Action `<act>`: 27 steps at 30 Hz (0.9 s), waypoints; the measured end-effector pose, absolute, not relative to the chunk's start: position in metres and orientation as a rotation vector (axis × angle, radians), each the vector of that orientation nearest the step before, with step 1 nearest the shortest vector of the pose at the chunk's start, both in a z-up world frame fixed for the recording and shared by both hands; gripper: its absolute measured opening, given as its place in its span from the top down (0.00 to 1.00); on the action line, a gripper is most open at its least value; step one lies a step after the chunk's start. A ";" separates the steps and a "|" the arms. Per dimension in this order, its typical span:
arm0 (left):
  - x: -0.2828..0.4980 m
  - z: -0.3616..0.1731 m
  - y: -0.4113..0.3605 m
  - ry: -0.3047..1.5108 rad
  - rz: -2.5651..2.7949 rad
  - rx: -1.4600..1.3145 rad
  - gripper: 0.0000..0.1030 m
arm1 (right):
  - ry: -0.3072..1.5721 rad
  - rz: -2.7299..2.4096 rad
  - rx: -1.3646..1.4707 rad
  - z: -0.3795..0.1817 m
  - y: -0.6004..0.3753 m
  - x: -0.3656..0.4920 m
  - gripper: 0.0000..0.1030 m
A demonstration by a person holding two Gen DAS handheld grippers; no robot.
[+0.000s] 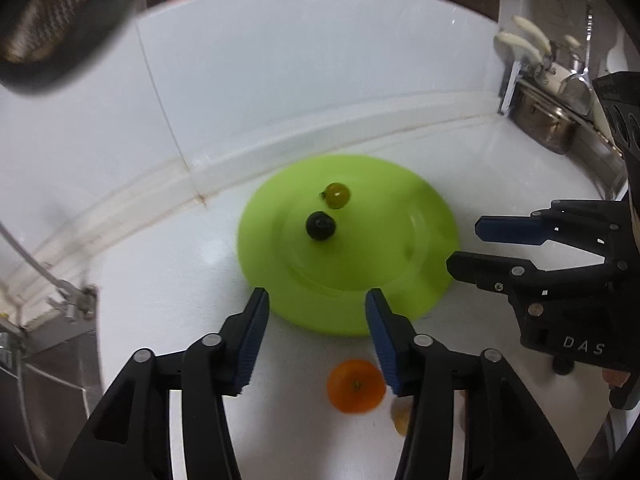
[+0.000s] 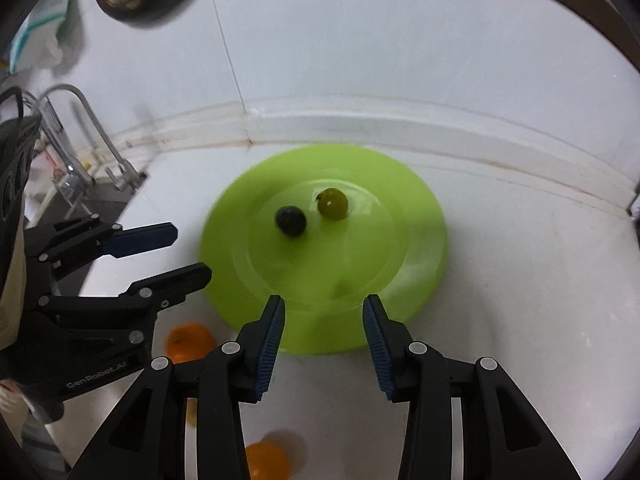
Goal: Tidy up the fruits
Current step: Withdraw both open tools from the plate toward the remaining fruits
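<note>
Left wrist view, entry: a green plate (image 1: 420, 272) is recorded at frame centre on the white tabletop (image 1: 168, 312), against the back wall. Two small fruits are listed as already placed on it, a dark round one (image 1: 321, 225) and, just beside it toward the wall, a yellow-green one (image 1: 337, 195); the pair look apart, though only narrowly. Still off the plate, at lower centre, an orange (image 1: 356, 385) is noted on the tabletop, with a smaller yellowish fruit (image 1: 400, 416) near it, partly hidden. In the right wrist view a second orange (image 2: 267, 460) is seen at the bottom edge. The task is judged partly done: two fruits placed, at least three outstanding. The left gripper (image 1: 316, 340) is released, nothing between its pads; the right gripper (image 2: 324, 344) is likewise parted and empty. A sink tap (image 2: 80, 136) is noted at left.
</note>
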State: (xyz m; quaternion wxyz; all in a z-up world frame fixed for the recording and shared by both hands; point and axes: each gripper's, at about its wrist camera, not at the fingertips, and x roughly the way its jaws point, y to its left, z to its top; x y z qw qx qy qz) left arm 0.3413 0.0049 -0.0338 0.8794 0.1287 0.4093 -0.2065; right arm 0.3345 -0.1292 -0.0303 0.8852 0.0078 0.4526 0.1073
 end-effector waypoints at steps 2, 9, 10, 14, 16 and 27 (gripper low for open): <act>0.328 -0.023 0.007 0.827 -0.425 0.270 0.42 | 0.907 0.216 0.013 -0.019 -0.128 0.322 0.60; 0.286 0.002 0.021 0.765 -0.413 0.239 0.28 | 0.818 0.210 0.034 0.011 -0.121 0.278 0.50; 0.280 0.004 0.022 0.759 -0.412 0.234 0.27 | 0.808 0.205 0.040 0.013 -0.121 0.274 0.48; 0.256 0.011 0.030 0.714 -0.385 0.221 0.21 | 0.773 0.180 0.043 0.021 -0.121 0.252 0.46; 0.243 0.013 0.033 0.701 -0.380 0.212 0.20 | 0.755 0.167 0.035 0.024 -0.120 0.242 0.41; 0.192 0.016 0.050 0.647 -0.330 0.178 0.17 | 0.677 0.109 0.025 0.028 -0.116 0.191 0.35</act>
